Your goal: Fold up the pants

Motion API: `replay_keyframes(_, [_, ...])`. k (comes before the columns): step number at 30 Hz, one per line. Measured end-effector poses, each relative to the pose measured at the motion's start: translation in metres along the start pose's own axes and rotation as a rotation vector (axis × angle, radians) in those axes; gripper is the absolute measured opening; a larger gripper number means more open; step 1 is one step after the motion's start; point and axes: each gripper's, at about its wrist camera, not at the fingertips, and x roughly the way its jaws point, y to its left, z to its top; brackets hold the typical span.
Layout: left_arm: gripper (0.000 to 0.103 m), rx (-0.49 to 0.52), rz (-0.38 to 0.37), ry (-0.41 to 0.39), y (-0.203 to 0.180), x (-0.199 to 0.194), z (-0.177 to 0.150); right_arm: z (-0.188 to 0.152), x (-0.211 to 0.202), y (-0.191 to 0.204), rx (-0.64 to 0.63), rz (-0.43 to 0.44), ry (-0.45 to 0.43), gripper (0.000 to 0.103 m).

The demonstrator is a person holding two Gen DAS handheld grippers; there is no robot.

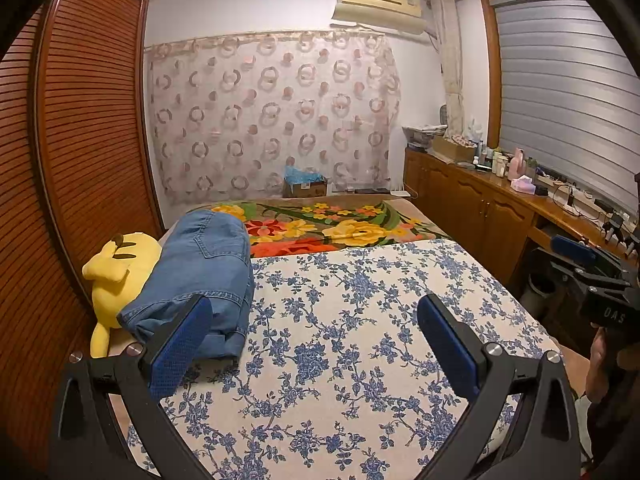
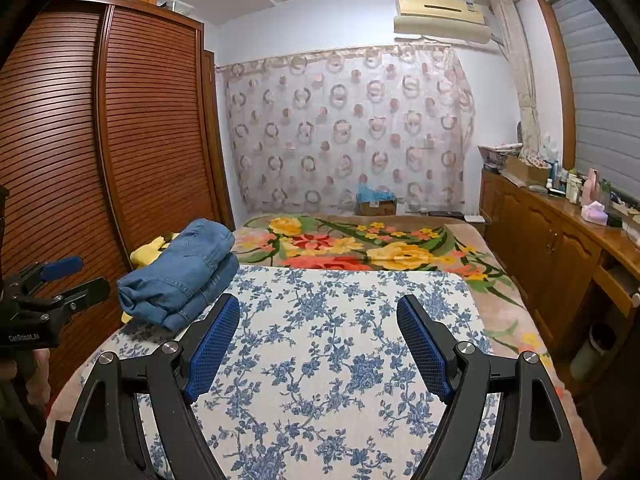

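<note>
The folded blue jeans (image 1: pixel 200 272) lie at the far left edge of the bed, a thick denim bundle with a back pocket facing up and the hems stacked at the near end. They rest partly on the blue-and-white floral sheet (image 1: pixel 360 320) and partly against a yellow plush toy (image 1: pixel 116 268) that is wedged between the jeans and the slatted wooden wardrobe (image 1: pixel 80 120). In the right wrist view the same jeans (image 2: pixel 180 276) sit up and to the left of the gripper, with a strip of the yellow toy (image 2: pixel 150 252) showing behind them.

The left gripper (image 1: pixel 316 332) hangs over the sheet with its jaws spread wide and nothing between them; its left blue pad overlaps the near end of the jeans in the picture, though whether it touches them cannot be told. The right gripper (image 2: pixel 318 332) is likewise wide open over bare sheet, well clear of the jeans, holding nothing. Each gripper shows at the edge of the other's view, held in a hand (image 1: pixel 604 356).

Beyond the sheet lies a bright flowered blanket (image 1: pixel 340 228) across the far part of the bed. A circle-patterned curtain (image 1: pixel 272 116) covers the back wall, an air conditioner (image 1: pixel 380 4) hangs above it, and a cluttered wooden cabinet (image 1: pixel 480 200) runs along the right under a window blind.
</note>
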Motion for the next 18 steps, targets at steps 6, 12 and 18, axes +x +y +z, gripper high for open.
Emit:
replay_keyframes(6, [0.102,-0.002,0.000,-0.001,0.0003,-0.0004,0.0001,-0.0014,-0.0006,-0.0025,0.002,0.002,0.001,0.082])
replay_keyframes(12, [0.102,-0.001,-0.001,-0.001,0.0008,-0.0007,0.0001,-0.0012,-0.0009,-0.0036,0.000,0.001,0.000,0.083])
replay_keyframes(18, [0.103,-0.003,-0.001,-0.002,0.0012,-0.0010,-0.0001,-0.0011,-0.0010,-0.0039,-0.001,-0.001,-0.001,0.083])
